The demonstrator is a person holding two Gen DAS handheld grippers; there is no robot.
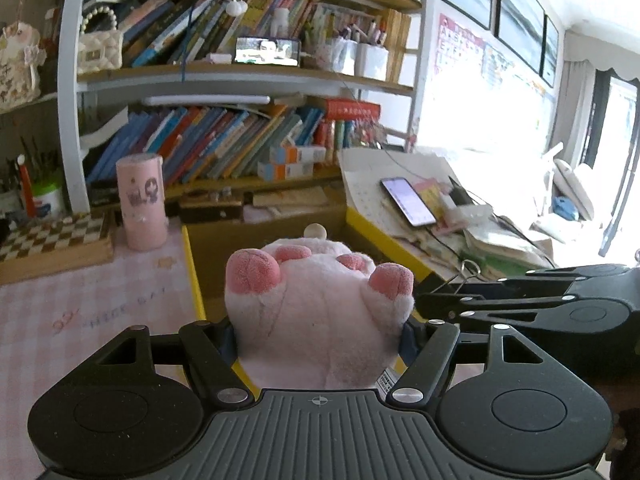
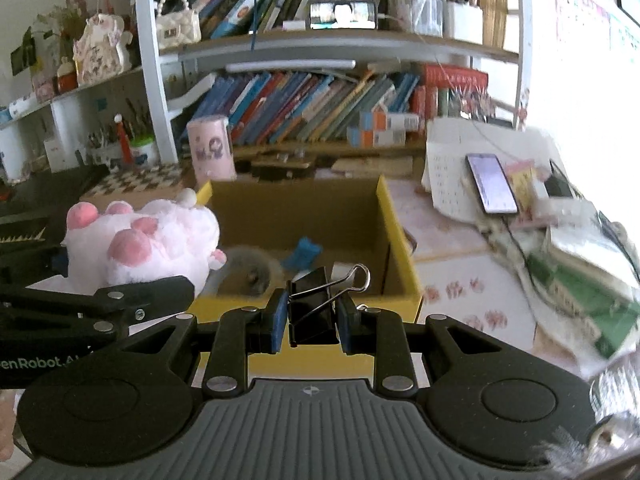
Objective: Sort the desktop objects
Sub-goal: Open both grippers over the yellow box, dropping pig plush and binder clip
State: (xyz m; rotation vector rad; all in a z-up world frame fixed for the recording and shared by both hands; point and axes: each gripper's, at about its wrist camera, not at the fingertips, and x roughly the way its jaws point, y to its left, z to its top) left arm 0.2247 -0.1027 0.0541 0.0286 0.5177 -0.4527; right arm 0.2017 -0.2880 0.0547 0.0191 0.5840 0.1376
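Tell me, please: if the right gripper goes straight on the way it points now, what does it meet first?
Probably the open cardboard box. The right gripper, shut on a black binder clip, points over the box's yellow near wall, down toward the inside, where a blue item lies. Depth is unclear.

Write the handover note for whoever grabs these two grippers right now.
Left gripper: shut on the pink plush toy, held over the near edge of the yellow box.
Right gripper: shut on the black binder clip, at the box's near wall.
Done: a blue item and a grey fuzzy thing already lie in the box.
Left: release the toy and the clip, probably into the box.
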